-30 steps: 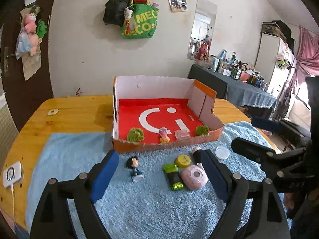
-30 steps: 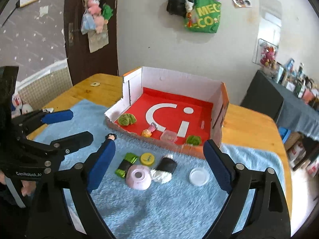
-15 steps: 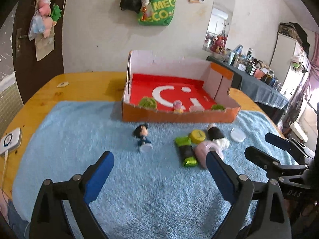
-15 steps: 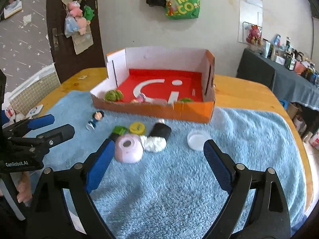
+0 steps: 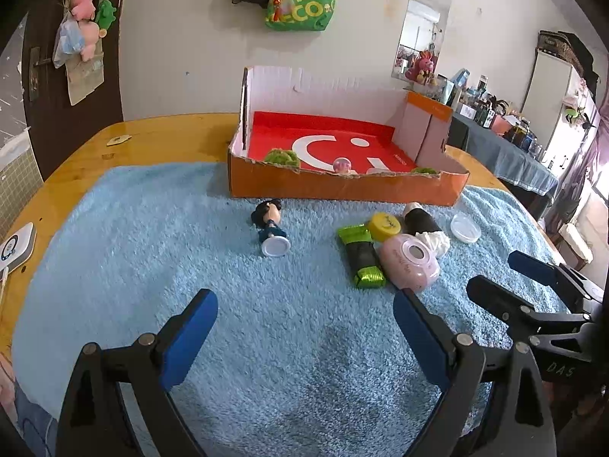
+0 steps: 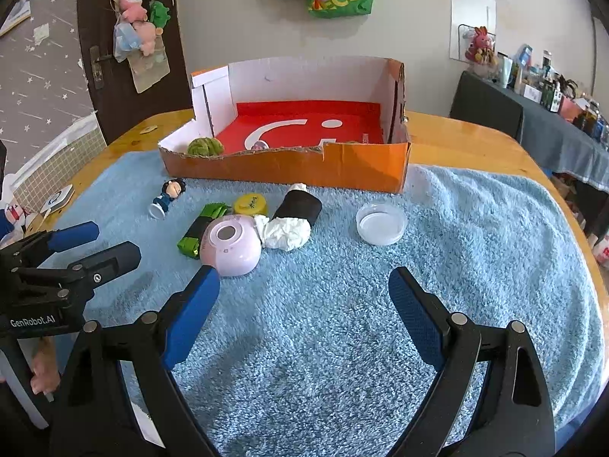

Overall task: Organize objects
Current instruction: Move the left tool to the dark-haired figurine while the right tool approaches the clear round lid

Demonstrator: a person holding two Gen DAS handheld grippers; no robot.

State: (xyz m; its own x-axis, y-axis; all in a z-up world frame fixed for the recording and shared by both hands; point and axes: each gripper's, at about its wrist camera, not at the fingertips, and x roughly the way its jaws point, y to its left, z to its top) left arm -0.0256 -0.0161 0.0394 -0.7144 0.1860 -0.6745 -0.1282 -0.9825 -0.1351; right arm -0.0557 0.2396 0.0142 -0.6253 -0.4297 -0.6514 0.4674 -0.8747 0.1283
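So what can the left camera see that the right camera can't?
Only the left wrist view shows the green tuft in the box's right front corner.

Only the right wrist view shows the little white patterned toy at the table's left edge.

Both show the orange cardboard box with the red floor, the small dark-haired figurine, the round pink plastic gadget and the open left gripper.

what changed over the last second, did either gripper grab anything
No grab. Both grippers drew back from the box: the left gripper and right gripper now hover open and empty over bare towel, nearer the person than the items. The figurine, green packet, pink round case, yellow cap and clear lid lie where they were, as does the orange box.
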